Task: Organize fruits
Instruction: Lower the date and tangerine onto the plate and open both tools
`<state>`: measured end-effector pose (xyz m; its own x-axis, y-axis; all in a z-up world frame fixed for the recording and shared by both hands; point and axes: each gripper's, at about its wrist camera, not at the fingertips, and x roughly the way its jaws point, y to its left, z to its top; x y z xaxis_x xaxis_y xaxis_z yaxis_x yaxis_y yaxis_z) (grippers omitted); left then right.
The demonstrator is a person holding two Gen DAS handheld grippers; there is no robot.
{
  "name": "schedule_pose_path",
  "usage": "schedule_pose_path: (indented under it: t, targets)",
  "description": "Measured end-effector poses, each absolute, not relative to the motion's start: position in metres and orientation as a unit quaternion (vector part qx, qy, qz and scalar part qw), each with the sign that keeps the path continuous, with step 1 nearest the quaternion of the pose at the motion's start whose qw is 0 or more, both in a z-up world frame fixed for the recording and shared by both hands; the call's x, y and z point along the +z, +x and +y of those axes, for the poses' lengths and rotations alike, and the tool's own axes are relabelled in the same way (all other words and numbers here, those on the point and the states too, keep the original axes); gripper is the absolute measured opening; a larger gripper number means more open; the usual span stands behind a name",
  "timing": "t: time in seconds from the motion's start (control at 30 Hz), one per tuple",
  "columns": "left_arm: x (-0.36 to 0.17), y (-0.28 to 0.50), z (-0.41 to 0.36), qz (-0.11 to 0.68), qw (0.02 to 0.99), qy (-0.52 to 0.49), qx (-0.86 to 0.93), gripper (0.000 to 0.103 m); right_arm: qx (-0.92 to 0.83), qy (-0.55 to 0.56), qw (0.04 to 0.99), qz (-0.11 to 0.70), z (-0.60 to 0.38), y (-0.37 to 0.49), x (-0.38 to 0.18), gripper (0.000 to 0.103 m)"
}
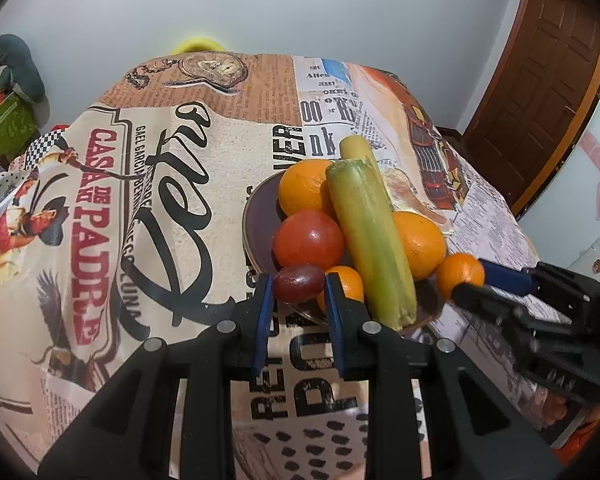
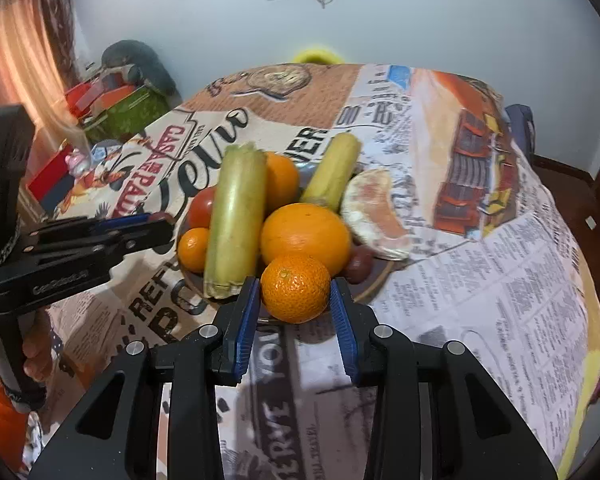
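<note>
My left gripper (image 1: 298,285) is shut on a dark red grape (image 1: 299,280), held just in front of a brown plate (image 1: 257,224). The plate is piled with a tomato (image 1: 308,238), oranges (image 1: 302,186) and two long green-yellow stalks (image 1: 368,240). My right gripper (image 2: 295,287) is shut on a small mandarin (image 2: 296,280) at the plate's near rim (image 2: 374,286). In the left wrist view this right gripper (image 1: 471,280) comes in from the right with the mandarin (image 1: 460,274). The left gripper (image 2: 162,222) shows at the left of the right wrist view.
A printed cloth (image 1: 160,200) covers the round table. On the plate's right side lie a peeled citrus piece (image 2: 376,216) and another dark grape (image 2: 358,266). Boxes and a cushion (image 2: 132,92) stand beyond the table's left edge, and a wooden door (image 1: 540,92) is at the right.
</note>
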<state>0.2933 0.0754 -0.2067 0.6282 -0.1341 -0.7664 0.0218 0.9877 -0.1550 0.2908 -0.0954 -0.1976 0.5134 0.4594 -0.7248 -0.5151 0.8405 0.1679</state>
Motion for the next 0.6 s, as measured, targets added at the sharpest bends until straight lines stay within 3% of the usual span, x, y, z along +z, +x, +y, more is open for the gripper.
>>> schedule_pose_path:
  t: [0.33,0.6]
  targets:
    - [-0.216,0.299,0.081,0.433,0.897,-0.079,-0.046,0.026,0.286,-0.056,0.863,0.413,-0.085,0.291,-0.210,0.034]
    - [-0.216,0.298,0.087,0.438,0.894,-0.087,-0.040,0.040,0.285,-0.049,0.859,0.422,-0.085,0.293,-0.210,0.035]
